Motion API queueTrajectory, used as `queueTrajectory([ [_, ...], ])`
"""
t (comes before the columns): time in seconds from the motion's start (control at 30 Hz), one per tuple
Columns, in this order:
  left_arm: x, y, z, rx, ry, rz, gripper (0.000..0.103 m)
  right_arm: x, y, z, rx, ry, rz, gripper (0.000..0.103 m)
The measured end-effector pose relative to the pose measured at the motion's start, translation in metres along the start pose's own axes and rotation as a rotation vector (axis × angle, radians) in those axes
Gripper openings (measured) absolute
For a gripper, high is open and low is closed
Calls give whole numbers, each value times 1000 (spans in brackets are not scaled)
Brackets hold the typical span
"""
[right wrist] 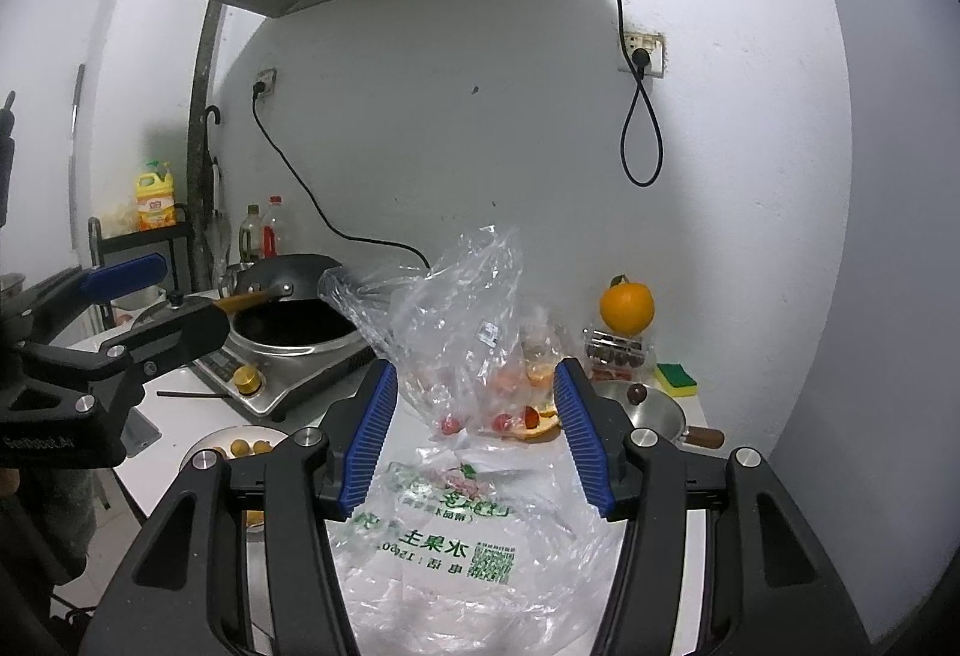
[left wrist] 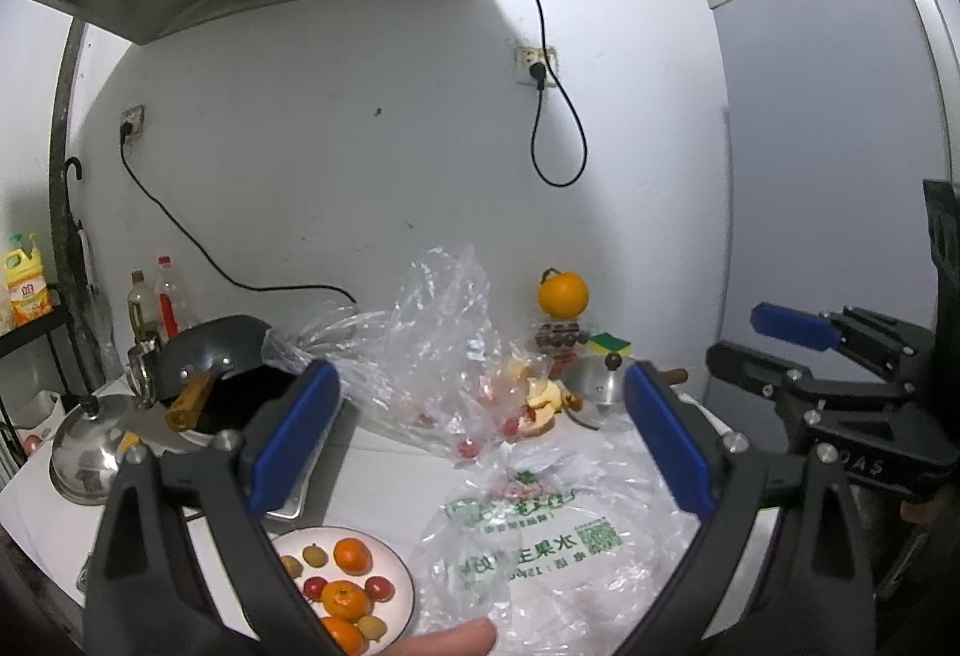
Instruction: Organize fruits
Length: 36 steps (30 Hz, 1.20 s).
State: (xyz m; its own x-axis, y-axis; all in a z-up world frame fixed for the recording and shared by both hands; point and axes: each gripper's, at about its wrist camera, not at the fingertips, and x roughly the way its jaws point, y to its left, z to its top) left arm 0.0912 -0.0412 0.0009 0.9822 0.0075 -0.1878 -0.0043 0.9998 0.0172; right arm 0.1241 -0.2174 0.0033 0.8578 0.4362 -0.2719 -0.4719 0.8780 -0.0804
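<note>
On a white counter (left wrist: 384,482), a plate (left wrist: 403,566) of oranges and small fruits sits near left, just beside a printed plastic bag (right wrist: 438,548) lying flat. Farther back, a crumpled clear bag (right wrist: 456,314) holds more small red fruits and stands between the grippers and a big orange (right wrist: 626,306) by the far wall. A wok (right wrist: 294,320) is far left, a lidded pan (right wrist: 654,410) right. The left gripper (left wrist: 480,440) is spread wide and empty; the right gripper (right wrist: 474,434) is partly spread, empty.
</note>
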Motion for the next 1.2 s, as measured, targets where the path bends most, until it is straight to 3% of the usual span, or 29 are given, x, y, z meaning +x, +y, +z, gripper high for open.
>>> queueTrajectory([
  [1.2,-3,-4,2,34,-19,7,97,2,-3,4,6,-8,1,58],
])
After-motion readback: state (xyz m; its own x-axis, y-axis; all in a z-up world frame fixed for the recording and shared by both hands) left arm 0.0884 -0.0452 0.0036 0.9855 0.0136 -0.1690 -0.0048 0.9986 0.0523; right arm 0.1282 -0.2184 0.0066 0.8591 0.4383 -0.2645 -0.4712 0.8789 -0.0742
